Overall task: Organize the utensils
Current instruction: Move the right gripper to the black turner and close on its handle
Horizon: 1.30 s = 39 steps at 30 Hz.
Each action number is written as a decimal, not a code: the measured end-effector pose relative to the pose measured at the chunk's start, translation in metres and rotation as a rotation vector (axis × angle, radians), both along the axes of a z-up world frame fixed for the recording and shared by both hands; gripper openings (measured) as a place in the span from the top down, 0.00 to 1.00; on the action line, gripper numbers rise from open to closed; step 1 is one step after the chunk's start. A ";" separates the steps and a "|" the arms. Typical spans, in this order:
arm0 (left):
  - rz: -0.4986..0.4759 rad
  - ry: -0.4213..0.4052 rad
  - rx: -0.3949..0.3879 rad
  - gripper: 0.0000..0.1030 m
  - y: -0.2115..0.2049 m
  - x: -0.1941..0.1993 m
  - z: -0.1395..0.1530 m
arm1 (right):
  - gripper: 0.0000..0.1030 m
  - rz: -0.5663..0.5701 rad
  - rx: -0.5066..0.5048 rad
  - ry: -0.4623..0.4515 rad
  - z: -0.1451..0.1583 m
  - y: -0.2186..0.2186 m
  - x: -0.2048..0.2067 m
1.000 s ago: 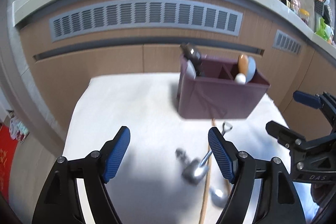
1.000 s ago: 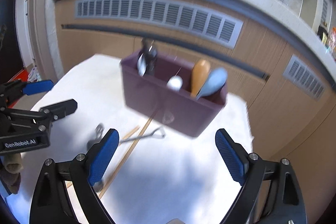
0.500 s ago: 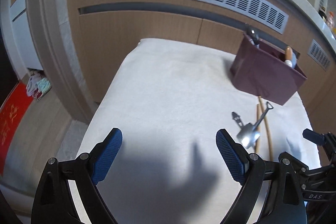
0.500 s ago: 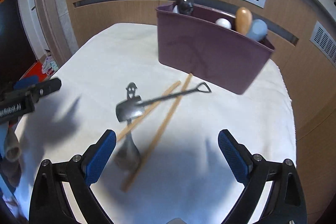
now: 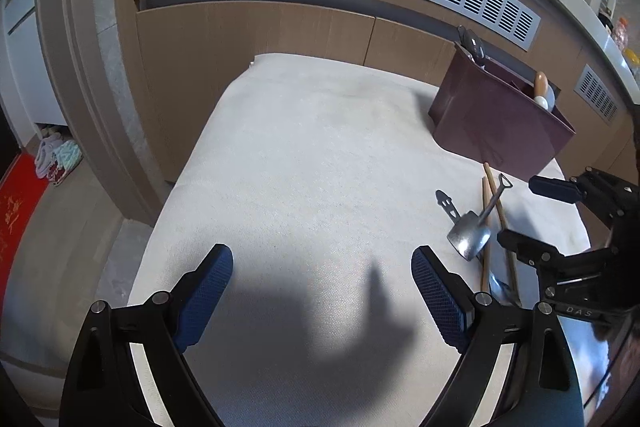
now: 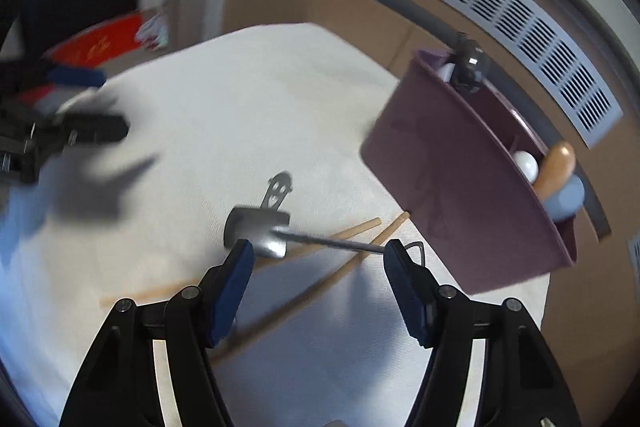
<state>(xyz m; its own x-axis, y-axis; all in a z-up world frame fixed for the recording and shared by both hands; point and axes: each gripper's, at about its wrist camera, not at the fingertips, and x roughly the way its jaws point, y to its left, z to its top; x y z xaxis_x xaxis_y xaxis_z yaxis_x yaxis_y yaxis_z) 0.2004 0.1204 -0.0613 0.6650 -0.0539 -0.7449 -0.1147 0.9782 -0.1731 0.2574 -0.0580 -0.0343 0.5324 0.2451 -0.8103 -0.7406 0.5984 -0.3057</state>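
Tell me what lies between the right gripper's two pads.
In the right wrist view, the right gripper is closing around the shovel-shaped spoon, which lies across the chopsticks on the white cloth; the pads do not yet press it.

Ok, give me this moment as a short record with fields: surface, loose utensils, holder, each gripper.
surface: white cloth
loose utensils: shovel-shaped spoon lying across two chopsticks; a flat metal piece beside them
holder: purple box at the far right of the cloth, with utensil handles sticking out
left gripper: open above bare cloth, nothing between its fingers
right gripper: closing around the spoon's shaft, pads not yet pressing it
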 end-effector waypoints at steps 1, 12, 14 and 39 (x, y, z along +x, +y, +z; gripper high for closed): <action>-0.003 0.001 -0.005 0.12 0.000 0.000 0.000 | 0.37 0.038 -0.010 0.000 0.000 0.000 -0.002; -0.008 0.057 -0.033 0.11 0.007 0.016 -0.009 | 0.36 0.248 -0.027 0.121 -0.021 0.028 0.025; -0.003 0.062 -0.037 0.11 0.009 0.018 -0.011 | 0.36 0.183 0.028 0.210 -0.022 0.025 0.041; -0.115 0.069 -0.004 0.11 -0.032 0.005 -0.002 | 0.24 0.113 0.003 0.286 -0.018 -0.051 -0.002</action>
